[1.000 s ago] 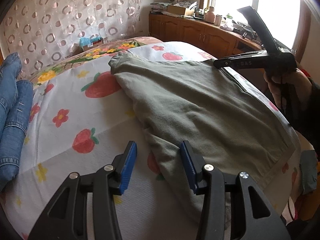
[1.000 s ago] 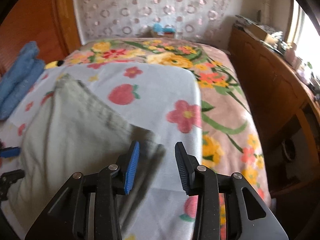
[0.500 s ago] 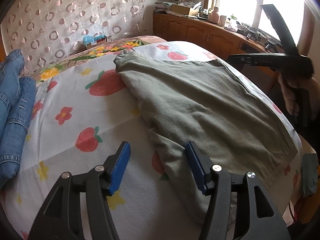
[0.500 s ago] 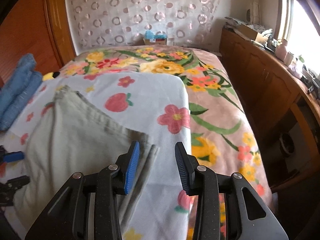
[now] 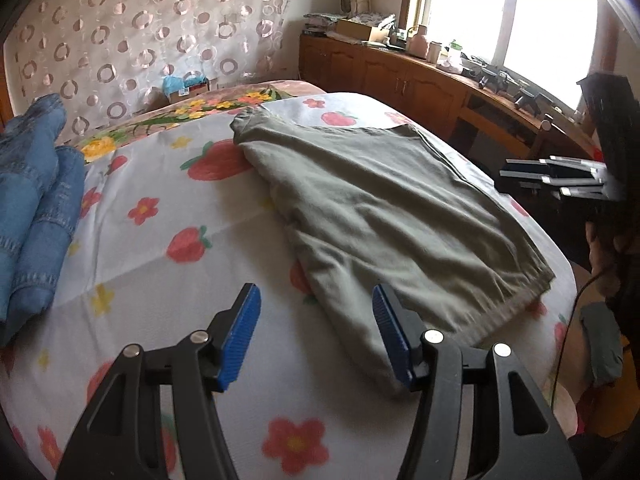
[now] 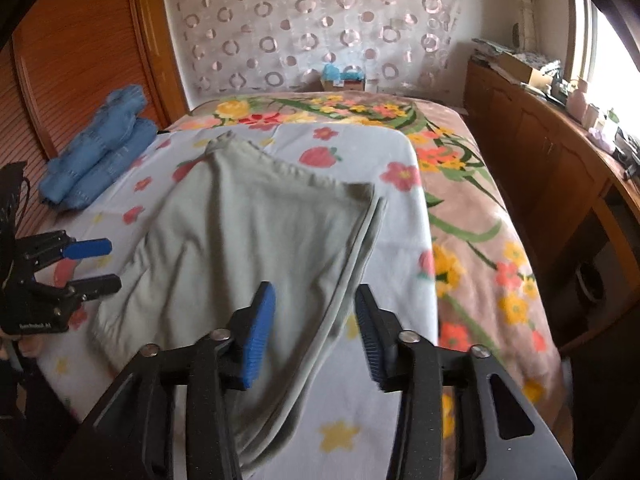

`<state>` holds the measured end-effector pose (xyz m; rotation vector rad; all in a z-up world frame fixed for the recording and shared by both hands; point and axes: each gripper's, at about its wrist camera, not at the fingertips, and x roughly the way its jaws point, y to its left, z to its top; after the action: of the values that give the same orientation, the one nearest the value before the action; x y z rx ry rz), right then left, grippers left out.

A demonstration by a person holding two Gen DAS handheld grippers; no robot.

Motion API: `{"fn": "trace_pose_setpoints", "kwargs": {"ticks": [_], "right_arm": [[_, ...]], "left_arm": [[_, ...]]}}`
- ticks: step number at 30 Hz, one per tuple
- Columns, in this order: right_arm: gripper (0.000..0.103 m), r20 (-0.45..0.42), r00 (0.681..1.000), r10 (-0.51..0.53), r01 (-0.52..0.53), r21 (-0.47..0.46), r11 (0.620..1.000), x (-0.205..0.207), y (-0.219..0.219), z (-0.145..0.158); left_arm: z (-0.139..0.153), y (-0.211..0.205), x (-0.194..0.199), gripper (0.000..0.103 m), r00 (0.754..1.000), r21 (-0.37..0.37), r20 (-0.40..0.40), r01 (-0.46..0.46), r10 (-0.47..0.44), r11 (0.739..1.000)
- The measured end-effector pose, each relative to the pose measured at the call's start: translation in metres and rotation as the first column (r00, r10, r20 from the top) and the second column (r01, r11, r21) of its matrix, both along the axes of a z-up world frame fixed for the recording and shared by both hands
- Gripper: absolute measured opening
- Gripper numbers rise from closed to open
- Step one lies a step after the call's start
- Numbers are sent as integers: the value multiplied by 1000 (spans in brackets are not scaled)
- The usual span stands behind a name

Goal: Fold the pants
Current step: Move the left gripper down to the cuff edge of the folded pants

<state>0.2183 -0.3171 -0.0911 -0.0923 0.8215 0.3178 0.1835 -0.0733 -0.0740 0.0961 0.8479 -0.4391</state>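
Item: pants (image 5: 384, 208), grey-green, laid flat and already doubled over on the strawberry-print sheet (image 5: 160, 248) of the bed; one long layered edge is seen near the right side of the sheet in the right wrist view (image 6: 256, 224).

Left gripper (image 5: 316, 336): jaws spread wide, nothing pinched, held just above the near corner of the cloth.

Right gripper (image 6: 314, 328): jaws spread, nothing pinched, held over the layered edge, which passes beneath the gap between them.

Also present: folded jeans (image 5: 32, 200), well apart at the far left; wooden cabinets (image 6: 540, 168) along the window side.

Step judged in hand: taking hold for the next fold. To be done well, all layers of the edge should be pinched together at both corners, the cloth lifted evenly, and the hem brought over squarely. Slack is to be avoided; the sheet beneath should not be caught.
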Motion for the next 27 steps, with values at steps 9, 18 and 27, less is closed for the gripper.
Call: {"fn": "trace_pose_setpoints", "kwargs": {"ticks": [9,18,27], "right_arm": [[58,19,999,-32,31,32,999,-47,8,-10],[58,22,997,-77,76,34,996,-60,8,-27],[59,37,996,-79,78,17,997,-69,10,-44]], "left_arm": [[-3,6,-40,58,1000,-1,6,-12,12,1000],[-7,0,-59,58,1000,-2,7,22,-22,1000],[-16,-19,-56,58,997,50,-6,75,-75,996]]}}
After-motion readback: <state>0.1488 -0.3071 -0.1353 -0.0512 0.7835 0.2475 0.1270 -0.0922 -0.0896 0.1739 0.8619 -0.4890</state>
